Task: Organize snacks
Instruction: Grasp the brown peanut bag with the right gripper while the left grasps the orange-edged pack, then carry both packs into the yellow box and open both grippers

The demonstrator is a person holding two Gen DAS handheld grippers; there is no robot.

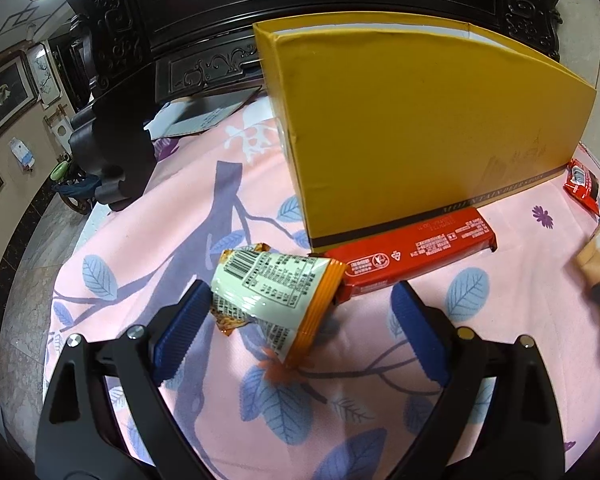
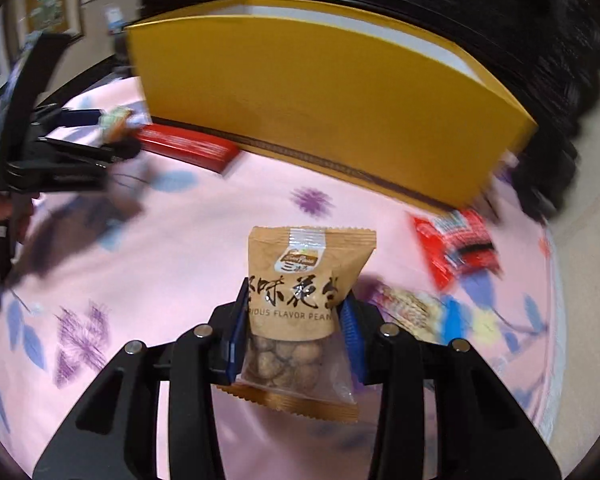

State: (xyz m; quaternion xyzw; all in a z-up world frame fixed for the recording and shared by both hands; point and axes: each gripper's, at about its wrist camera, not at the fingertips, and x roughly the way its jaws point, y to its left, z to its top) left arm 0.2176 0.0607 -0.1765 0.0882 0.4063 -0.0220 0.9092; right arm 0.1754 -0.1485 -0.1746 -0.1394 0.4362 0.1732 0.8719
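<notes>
A yellow cardboard box stands open-topped on the pink floral cloth; it also shows in the right wrist view. My left gripper is open around a white and orange snack packet that lies on the cloth, its left pad touching it. A long red snack box lies against the yellow box. My right gripper is shut on a brown peanut bag and holds it above the cloth. The left gripper shows at the far left of the right wrist view.
A red snack packet lies right of the peanut bag, near the yellow box's corner, and a pale wrapped snack lies beside my right fingers. Dark carved wooden furniture stands behind the box. The table edge drops to a tiled floor on the left.
</notes>
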